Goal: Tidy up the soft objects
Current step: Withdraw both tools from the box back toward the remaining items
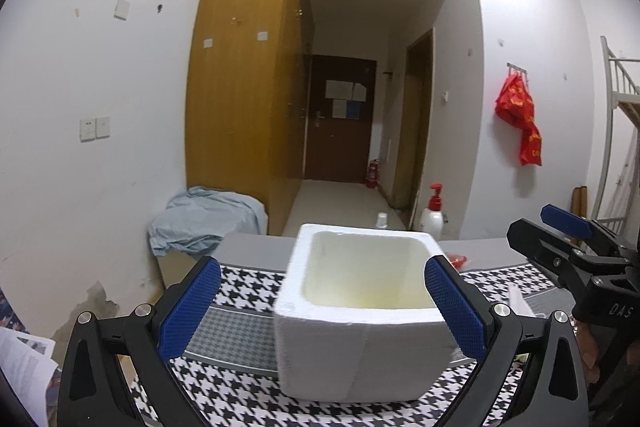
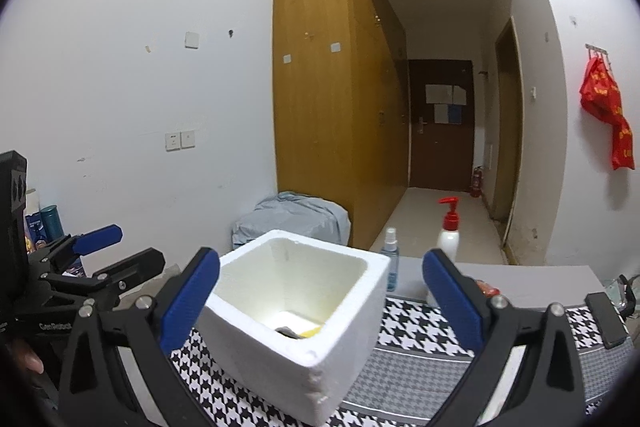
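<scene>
Both grippers' fingers (image 1: pixel 188 307) spread, empty, near foam box (image 1: pixel 360 331); "GenRobot" printed on left gripper (image 2: pixel 100 247).

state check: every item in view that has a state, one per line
foam box: upright, lidless, something dark and yellow at the bottom
left gripper: open, fingers clear of the box
right gripper: open, nothing between its fingers
pump bottle: upright, cap on
spray bottle: upright
far door: closed
blue cloth: crumpled
</scene>
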Tool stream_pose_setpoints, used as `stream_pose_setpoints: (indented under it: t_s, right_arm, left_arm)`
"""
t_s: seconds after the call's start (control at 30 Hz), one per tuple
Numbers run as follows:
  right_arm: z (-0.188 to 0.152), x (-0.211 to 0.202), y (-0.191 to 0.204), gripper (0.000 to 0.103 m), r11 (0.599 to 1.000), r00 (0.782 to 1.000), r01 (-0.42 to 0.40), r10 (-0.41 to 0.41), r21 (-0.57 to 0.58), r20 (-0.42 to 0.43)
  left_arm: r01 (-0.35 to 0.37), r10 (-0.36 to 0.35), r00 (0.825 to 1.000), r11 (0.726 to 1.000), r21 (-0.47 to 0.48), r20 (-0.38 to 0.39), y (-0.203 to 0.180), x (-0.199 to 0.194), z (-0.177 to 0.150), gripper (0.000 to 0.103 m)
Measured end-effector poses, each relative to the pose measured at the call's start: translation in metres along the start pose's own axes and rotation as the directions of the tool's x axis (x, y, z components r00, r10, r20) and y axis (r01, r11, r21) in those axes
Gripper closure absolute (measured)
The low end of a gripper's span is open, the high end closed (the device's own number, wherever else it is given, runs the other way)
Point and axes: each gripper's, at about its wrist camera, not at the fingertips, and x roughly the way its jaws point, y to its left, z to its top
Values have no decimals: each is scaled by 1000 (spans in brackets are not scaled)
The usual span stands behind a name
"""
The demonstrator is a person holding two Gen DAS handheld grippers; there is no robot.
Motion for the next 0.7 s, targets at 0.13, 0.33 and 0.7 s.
stream_pose_setpoints:
  t_s: [0.13,0.33,0.7]
  right_arm:
    - [-1,-11,-15,0,999,999,32,-33,21,8]
    - [-7,-34,-41,0,995,996,86,-87,45,18]
    - [-11,-72,-75,0,976,979,200,-204,80,33]
  left_arm:
    - [35,-35,999,999,14,6,-17,-1,1,1]
    - [105,-105,994,994,37,2,-50,1,1,1]
    - [209,-209,978,976,65,-6,-89,3,4,1]
